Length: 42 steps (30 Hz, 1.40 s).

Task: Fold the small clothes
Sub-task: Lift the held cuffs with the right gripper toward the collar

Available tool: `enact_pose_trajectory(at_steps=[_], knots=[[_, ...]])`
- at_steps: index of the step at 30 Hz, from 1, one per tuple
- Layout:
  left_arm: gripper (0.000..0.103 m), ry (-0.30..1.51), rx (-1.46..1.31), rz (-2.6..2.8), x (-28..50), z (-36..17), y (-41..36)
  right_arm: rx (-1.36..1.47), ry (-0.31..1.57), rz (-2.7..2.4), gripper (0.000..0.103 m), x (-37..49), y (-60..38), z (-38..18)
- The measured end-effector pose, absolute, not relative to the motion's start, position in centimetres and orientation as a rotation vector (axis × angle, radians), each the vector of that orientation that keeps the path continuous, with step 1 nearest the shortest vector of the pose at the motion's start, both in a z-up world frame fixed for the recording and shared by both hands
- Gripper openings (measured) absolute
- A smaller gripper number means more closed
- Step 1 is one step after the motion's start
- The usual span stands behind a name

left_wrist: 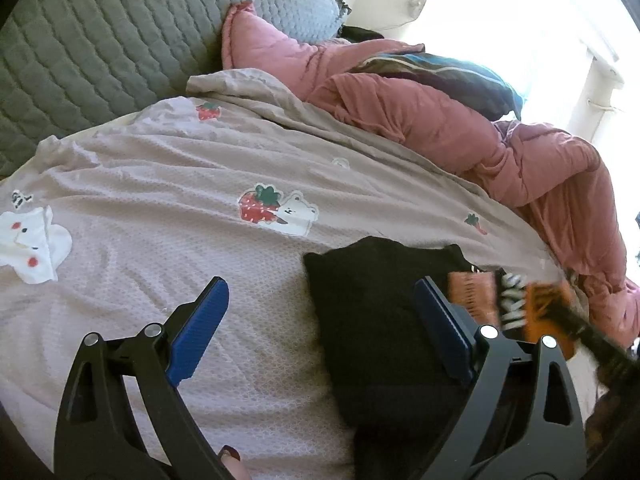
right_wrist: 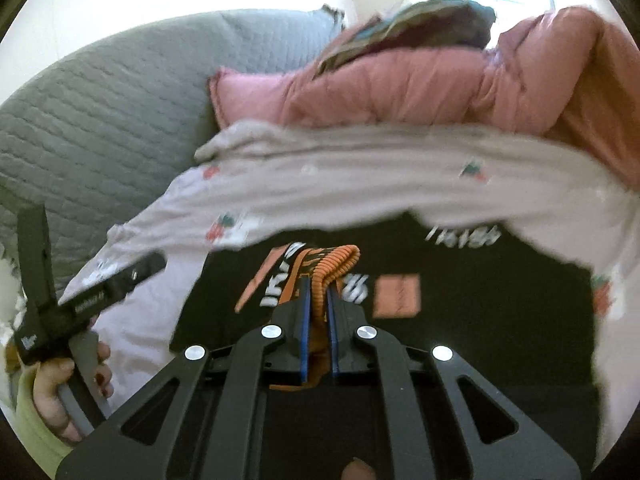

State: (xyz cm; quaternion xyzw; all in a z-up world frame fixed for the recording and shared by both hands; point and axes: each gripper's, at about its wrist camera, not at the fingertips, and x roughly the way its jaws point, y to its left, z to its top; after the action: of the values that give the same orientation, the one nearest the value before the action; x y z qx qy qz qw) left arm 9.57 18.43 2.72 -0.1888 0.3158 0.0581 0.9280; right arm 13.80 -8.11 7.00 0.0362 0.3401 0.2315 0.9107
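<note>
Left wrist view: left gripper (left_wrist: 320, 332) is seen with jaws spread wide, nothing between them, hovering over the near edge of the black garment (left_wrist: 372, 320), which is laid on the bed sheet (left_wrist: 180, 168) at lower right. The orange-and-white print is blurred at the garment's right side. Right wrist view: right gripper (right_wrist: 318, 292) is seen with jaws clenched on a bunched fold of the garment's orange print (right_wrist: 334, 266), the cloth pulled up into a ridge between the blue pads (right_wrist: 305, 320). The rest of the garment is spread flat ahead and to the right. The person's hand (right_wrist: 60, 392) holding the left gripper is visible at lower left. Judged step: a fold being lifted over. It is best done with the pinch kept firm, the edge carried across evenly, and the free side pinned by the left jaws so the garment is not dragged. Surface: soft, wrinkled strawberry-print sheet; a pink quilt (left_wrist: 460, 120) and grey quilted cushion (left_wrist: 100, 40) behind, bright window beyond.
</note>
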Motion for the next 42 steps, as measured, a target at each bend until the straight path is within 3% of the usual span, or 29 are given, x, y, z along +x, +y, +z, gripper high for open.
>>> enact_pose_trajectory(at_steps=[9,20,34,42], knots=[[0.087,0.658,-0.356,0.101,9.7,2.6,17.7,0.143,0.631,0.314,0.005,15.6,-16.2,9.3],[0.087,0.667,-0.273,0.058,10.1,2.1,15.3,0.205,0.667,0.192,0.005,16.4,-22.5,6.7],[0.087,0.783,-0.194,-0.049,16.9,2.8,6.6,0.233,0.695,0.179,0.005,16.4,-24.3,4.7],[0.087,0.870,-0.132,-0.084,19.3,-1.5,4.1,0.189,0.703,0.170,0.005,16.3,-24.3,4.0]])
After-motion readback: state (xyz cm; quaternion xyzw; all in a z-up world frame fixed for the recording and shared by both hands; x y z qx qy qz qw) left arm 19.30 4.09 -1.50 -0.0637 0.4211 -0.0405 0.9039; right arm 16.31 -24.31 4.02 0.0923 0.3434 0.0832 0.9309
